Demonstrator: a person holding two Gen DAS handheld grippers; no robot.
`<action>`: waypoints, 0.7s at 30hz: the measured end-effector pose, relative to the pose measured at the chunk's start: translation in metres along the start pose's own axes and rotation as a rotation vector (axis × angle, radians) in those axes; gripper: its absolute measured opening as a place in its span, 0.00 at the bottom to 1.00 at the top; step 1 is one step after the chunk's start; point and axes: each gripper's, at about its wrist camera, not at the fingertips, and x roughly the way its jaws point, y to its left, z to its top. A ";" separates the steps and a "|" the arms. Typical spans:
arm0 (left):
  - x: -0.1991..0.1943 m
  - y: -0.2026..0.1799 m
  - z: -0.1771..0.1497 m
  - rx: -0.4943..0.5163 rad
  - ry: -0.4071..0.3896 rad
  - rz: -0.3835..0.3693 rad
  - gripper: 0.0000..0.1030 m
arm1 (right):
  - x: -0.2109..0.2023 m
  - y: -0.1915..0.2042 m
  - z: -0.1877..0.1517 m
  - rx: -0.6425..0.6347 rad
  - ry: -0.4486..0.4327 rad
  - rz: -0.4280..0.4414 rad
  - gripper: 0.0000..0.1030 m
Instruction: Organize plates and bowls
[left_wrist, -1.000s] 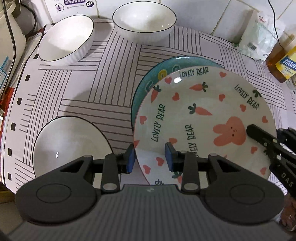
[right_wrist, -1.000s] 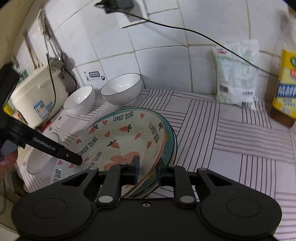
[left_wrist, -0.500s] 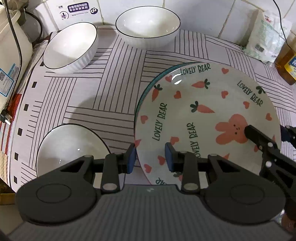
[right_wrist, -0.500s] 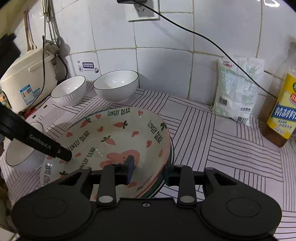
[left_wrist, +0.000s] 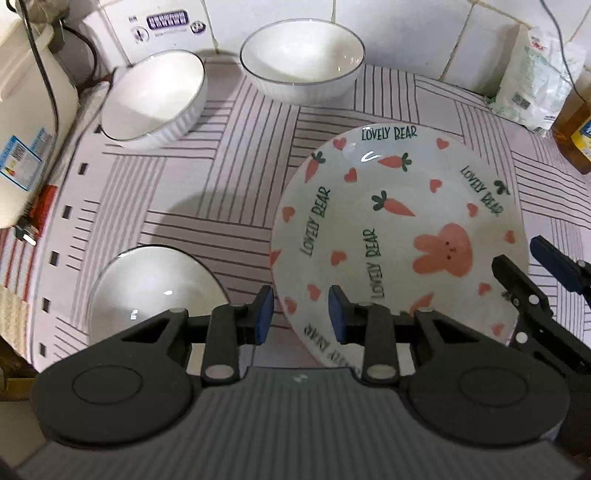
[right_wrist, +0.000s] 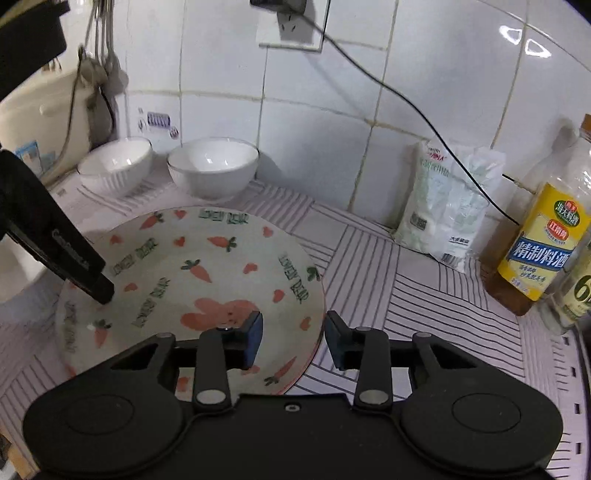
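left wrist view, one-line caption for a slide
Both grippers straddle the rim of the rabbit-and-carrot "Lovely Bear" plate, three white bowls around it.

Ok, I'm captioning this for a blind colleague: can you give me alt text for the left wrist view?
A round white plate printed with pink rabbit, carrots and hearts lies on a striped cloth, its near rim between the open fingers of the left hand-held gripper. Three white ribbed bowls sit left and behind; the right hand-held gripper straddles the plate's right edge.

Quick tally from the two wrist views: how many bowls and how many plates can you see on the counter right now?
White bowls: 3 — back left, back centre, front left.
Plates in view: 1 — the bunny-print Lovely Bear plate; anything beneath it is hidden.
Total: 4 dishes in view.
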 end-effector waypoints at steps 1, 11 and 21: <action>-0.005 0.000 0.000 0.005 -0.004 0.002 0.30 | -0.004 -0.003 0.001 0.035 -0.007 0.026 0.41; -0.086 0.008 -0.013 0.053 -0.082 -0.023 0.31 | -0.067 -0.007 0.033 0.105 -0.034 0.116 0.41; -0.154 0.032 -0.045 0.033 -0.171 -0.030 0.41 | -0.114 -0.006 0.050 0.097 -0.006 0.121 0.58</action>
